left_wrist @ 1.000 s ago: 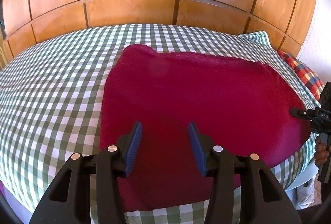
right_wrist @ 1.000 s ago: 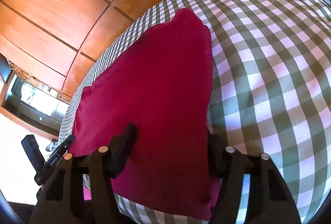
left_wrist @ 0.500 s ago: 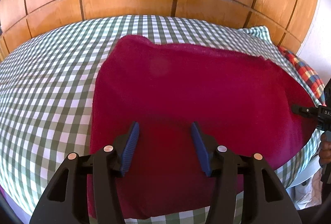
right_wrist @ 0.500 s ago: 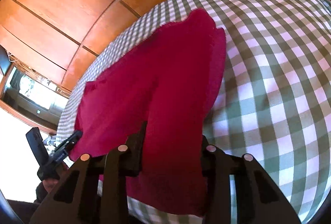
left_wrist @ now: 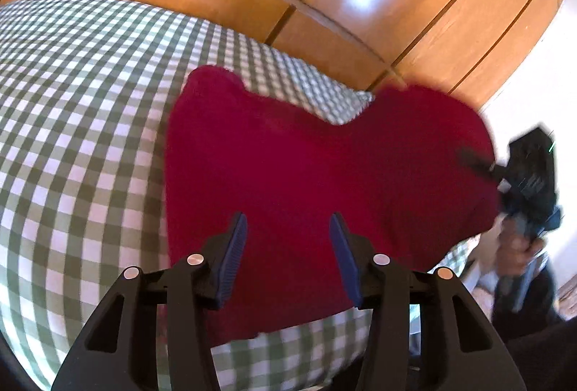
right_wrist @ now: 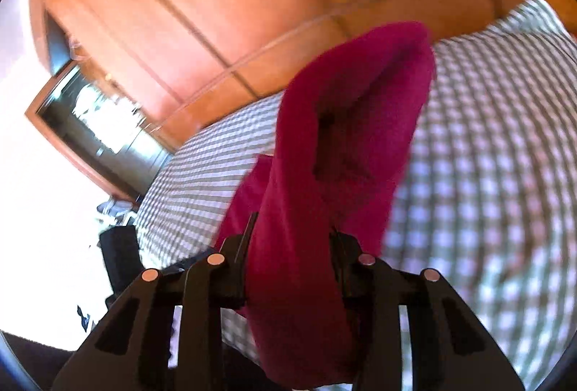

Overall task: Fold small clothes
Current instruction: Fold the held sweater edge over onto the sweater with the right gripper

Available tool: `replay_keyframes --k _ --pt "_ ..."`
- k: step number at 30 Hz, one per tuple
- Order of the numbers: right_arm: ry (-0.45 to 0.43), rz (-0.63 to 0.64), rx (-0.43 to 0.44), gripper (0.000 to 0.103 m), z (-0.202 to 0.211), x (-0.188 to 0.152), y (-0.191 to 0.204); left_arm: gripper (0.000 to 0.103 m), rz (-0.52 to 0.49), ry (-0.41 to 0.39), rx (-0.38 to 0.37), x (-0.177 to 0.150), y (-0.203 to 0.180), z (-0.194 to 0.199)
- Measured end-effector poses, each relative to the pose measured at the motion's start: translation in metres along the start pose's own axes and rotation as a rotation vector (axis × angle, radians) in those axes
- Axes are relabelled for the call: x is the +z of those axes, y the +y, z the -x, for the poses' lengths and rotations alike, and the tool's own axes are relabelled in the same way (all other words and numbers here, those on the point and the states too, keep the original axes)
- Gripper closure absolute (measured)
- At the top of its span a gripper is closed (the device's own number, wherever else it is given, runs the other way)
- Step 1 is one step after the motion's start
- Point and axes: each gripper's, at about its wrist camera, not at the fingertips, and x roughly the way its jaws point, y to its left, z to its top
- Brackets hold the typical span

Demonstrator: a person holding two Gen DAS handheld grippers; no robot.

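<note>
- The red cloth [right_wrist: 346, 153] is clamped in the right gripper [right_wrist: 288, 246], whose jaws have just closed.
- The left gripper [left_wrist: 288, 246] is held open over the cloth on the checked bed [left_wrist: 79, 124], its jaws just narrowed slightly.

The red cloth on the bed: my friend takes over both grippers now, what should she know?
Right gripper: shut on one end of the red cloth, lifting it off the checked bedspread.
Left gripper: open, above the cloth's near edge, holding nothing.
Done: one side raised, the fold just begun.
Left: carry that end across, lay it down, then probably fold again.
</note>
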Motion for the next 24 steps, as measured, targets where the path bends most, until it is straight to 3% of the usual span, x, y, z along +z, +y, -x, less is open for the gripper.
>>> replay_keyframes --k 7,12,14,16,18,21,24 --pt "0.123 0.107 0.039 0.072 -0.093 0.008 0.07 0.056 0.1 0.024 -0.083 -0.006 0.024 -0.014" --pt "0.254 0.181 -0.01 0.072 -0.163 -0.01 0.096 0.056 0.113 0.005 -0.09 -0.004 0.027 0.002" --pt "0.279 0.195 -0.012 0.067 -0.176 -0.014 0.102 0.056 0.134 -0.013 -0.074 0.0 0.038 0.015" --pt "0.278 0.183 0.05 0.05 -0.177 -0.019 0.103 0.056 0.181 -0.038 -0.078 0.0 0.051 0.03" --pt "0.266 0.173 0.1 0.04 -0.171 -0.02 0.104 0.056 0.215 -0.066 -0.064 0.001 0.062 0.045" --pt "0.225 0.17 0.147 0.037 -0.145 -0.024 0.102 0.056 0.247 -0.119 -0.074 0.005 0.071 0.068" --pt "0.179 0.174 0.139 0.035 -0.109 -0.03 0.085 0.055 0.261 -0.173 -0.131 0.012 0.069 0.089"
